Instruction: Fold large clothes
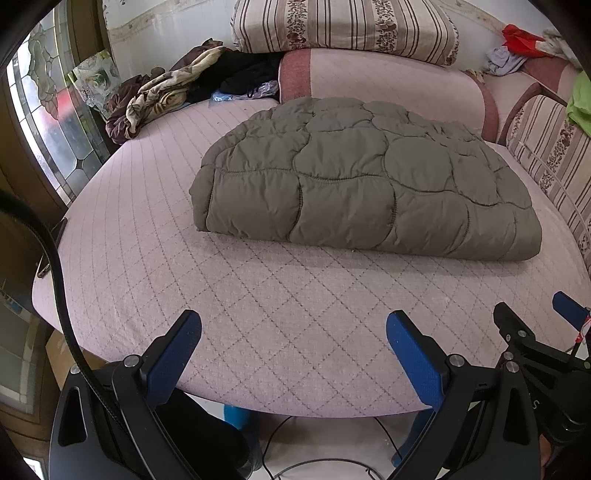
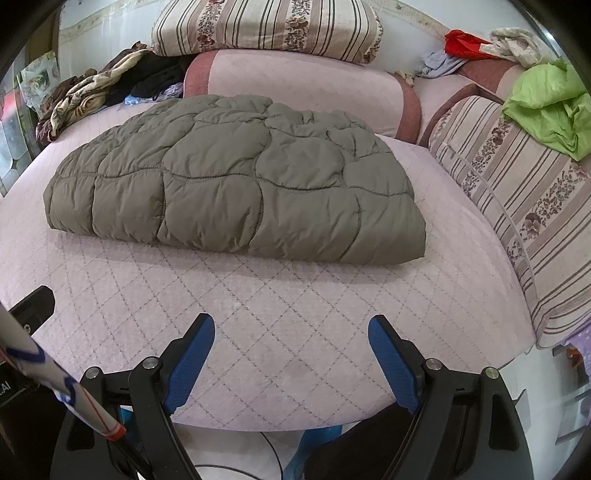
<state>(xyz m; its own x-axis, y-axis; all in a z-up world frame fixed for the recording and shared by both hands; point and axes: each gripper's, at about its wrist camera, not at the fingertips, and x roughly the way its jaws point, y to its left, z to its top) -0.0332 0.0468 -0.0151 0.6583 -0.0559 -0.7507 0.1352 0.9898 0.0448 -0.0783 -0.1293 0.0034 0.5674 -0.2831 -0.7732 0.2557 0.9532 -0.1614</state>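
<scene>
Item: olive-grey quilted jacket (image 1: pixel 354 177) (image 2: pixel 236 184), puffy, stitched in rounded panels. Condition: folded into a thick rectangular bundle, its folded edge facing the cameras. Location: lying flat on the bed (image 1: pixel 258 295) (image 2: pixel 280 306), toward the middle of the pink diamond-stitched cover, well back from the near edge.

Left hand-held gripper (image 1: pixel 293 338): blue-padded fingers spread wide apart, holding nothing, hovering over the near edge of the bed, apart from the jacket.

Right hand-held gripper (image 2: pixel 291 339): blue-padded fingers likewise spread apart and empty, over the near edge of the bed, clear of the jacket. Part of it also shows at the right edge of the left wrist view (image 1: pixel 532 332).

Surroundings:
- Pink bolster (image 1: pixel 380 81) (image 2: pixel 299 85) just behind the jacket, at the head of the bed.
- Striped floral quilt (image 1: pixel 343 26) (image 2: pixel 266 26), folded, stacked on the bolster.
- Brown and cream patterned blanket (image 1: pixel 159 92) (image 2: pixel 77 96), crumpled at the far left corner, with dark clothing beside it.
- Striped floral cushion (image 1: pixel 554 158) (image 2: pixel 524 206) along the right side of the bed.
- Lime-green cloth (image 2: pixel 550 107) (image 1: pixel 580 99) draped on that cushion.
- Red cloth (image 1: pixel 521 38) (image 2: pixel 461 44) at the far right corner, among pale garments.
</scene>
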